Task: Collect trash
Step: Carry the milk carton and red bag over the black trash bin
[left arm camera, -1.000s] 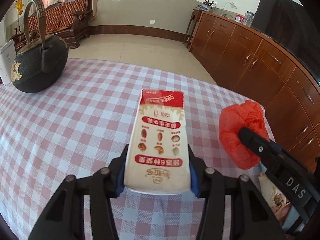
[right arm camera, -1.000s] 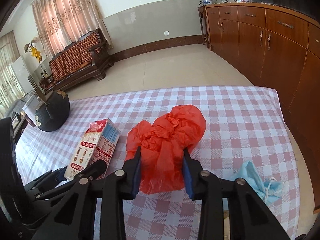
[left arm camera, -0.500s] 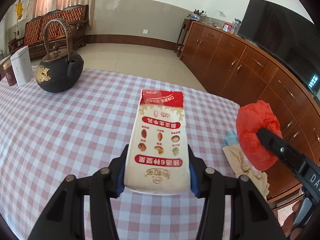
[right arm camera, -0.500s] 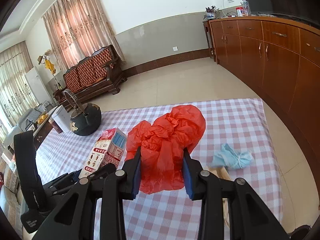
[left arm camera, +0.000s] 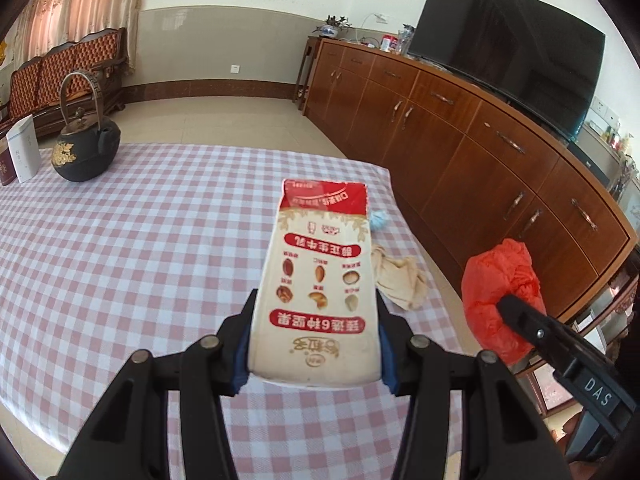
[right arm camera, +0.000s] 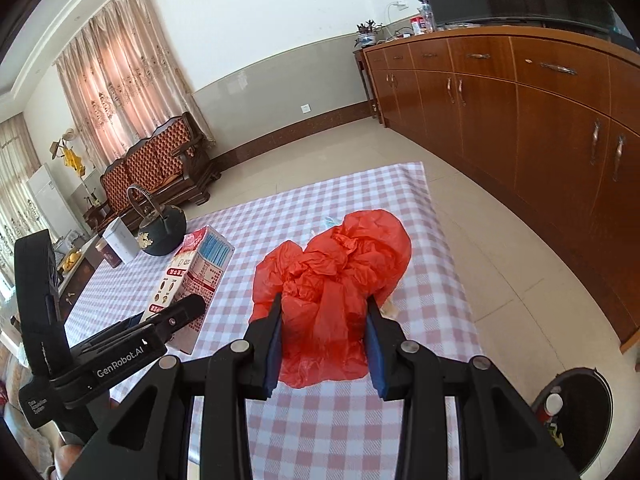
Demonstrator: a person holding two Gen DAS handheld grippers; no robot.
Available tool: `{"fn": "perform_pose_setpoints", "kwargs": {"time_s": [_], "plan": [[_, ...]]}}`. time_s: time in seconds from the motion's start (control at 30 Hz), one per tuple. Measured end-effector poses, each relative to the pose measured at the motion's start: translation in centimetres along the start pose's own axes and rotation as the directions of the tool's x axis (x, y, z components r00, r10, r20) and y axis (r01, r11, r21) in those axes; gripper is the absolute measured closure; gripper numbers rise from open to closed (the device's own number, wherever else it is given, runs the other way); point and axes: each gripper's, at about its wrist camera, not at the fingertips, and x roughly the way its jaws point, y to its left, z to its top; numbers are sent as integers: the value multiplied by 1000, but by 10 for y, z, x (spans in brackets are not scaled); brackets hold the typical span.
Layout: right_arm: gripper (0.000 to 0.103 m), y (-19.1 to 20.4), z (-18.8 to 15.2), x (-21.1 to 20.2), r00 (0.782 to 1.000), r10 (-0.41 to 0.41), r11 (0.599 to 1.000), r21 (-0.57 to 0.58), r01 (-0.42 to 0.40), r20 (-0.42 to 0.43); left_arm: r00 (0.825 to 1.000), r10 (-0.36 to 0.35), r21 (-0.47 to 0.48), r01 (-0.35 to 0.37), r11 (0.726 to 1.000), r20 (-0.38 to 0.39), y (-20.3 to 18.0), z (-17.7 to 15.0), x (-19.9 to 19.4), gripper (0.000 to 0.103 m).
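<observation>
Both pieces of trash are picked up and held above the checked table [left arm camera: 120, 248], so the step in hand looks like the carry toward a bin.

Taking the table as landmark and going left to right: at its far left end stand a white box [left arm camera: 24, 154] and a black iron kettle [left arm camera: 86, 148]. Over the table's near middle, the left gripper [left arm camera: 314, 344] is clamped on a cream-and-red carton [left arm camera: 320, 288], pads pressing its two sides, and the carton is clear of the cloth. Near the table's right edge lie a beige crumpled cloth [left arm camera: 400, 280] and, just beyond it, a pale blue scrap [left arm camera: 378, 220], both uncollected. Past that edge, the right gripper [right arm camera: 324, 336] is closed on a crumpled red plastic bag [right arm camera: 336, 276].

On the floor off the table's near right corner sits a round dark bin [right arm camera: 576, 412] holding a can-like thing and some scraps. The next move likely calls for swinging both loads over it and opening the jaws, the light bag possibly clinging
</observation>
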Motion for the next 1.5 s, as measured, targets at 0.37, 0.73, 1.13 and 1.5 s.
{"fn": "perform_pose_setpoints", "kwargs": {"time_s": [0.37, 0.73, 1.13, 1.5], "plan": [[66, -77, -43, -81, 988, -153, 983, 108, 149, 27, 986, -156, 128, 163, 978, -64, -94, -31, -1, 51], [66, -175, -84, -151, 948, -318, 915, 269, 300, 26, 939, -284, 240, 326, 914, -192, -198, -69, 24, 51], [66, -288, -144, -168, 898, -424, 796, 425, 431, -117, 885, -273, 301, 396, 868, -377, -277, -135, 85, 51], [65, -371, -174, -115, 874, -364, 719, 500, 483, -321, 847, -191, 289, 369, 883, -496, -314, -179, 140, 51]]}}
